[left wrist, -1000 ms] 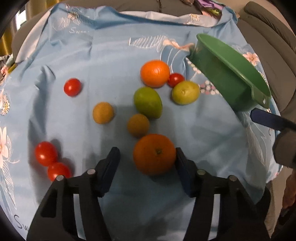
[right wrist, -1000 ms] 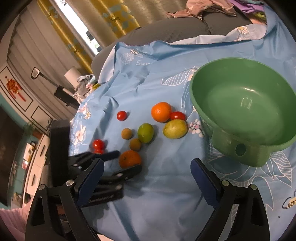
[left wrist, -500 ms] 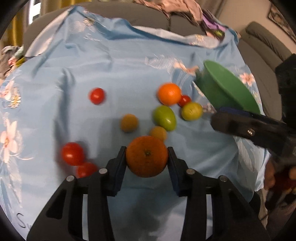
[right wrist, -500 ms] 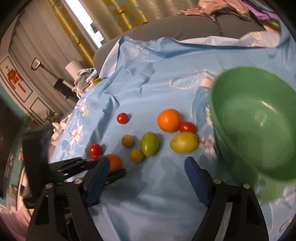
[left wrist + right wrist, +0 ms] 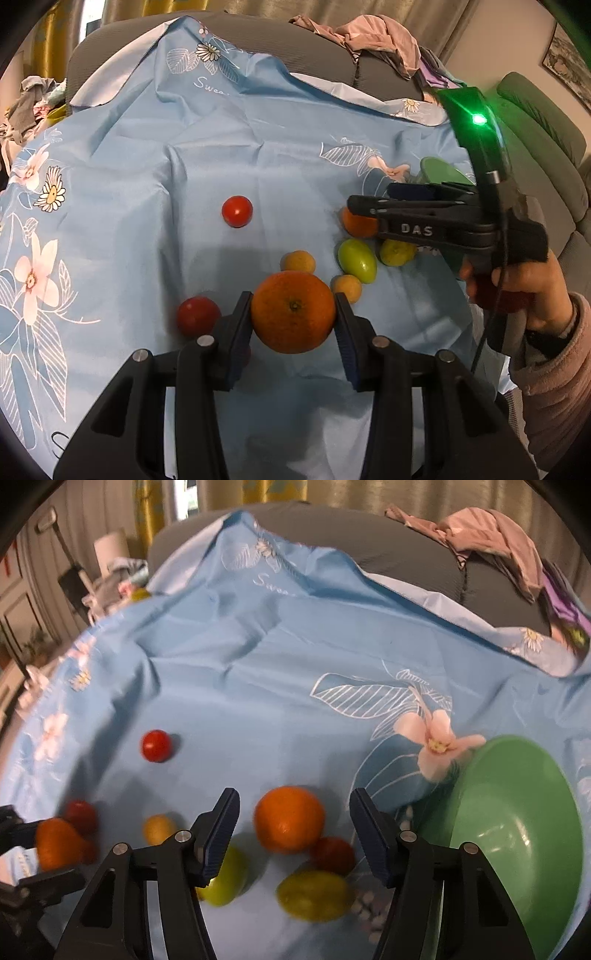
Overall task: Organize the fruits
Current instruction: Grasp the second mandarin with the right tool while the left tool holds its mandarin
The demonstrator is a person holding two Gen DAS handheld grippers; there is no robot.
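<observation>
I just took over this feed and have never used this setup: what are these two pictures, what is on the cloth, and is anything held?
No robot here: a person's hand carries a two-finger claw, one in each hand, each with a camera looking along its fingers. The left claw is clamped on a large orange. The right claw has just been closing around a second orange, pads not touching yet. On the blue flowered cloth lie red tomatoes, small yellow fruits, a green fruit and a green bowl.
</observation>
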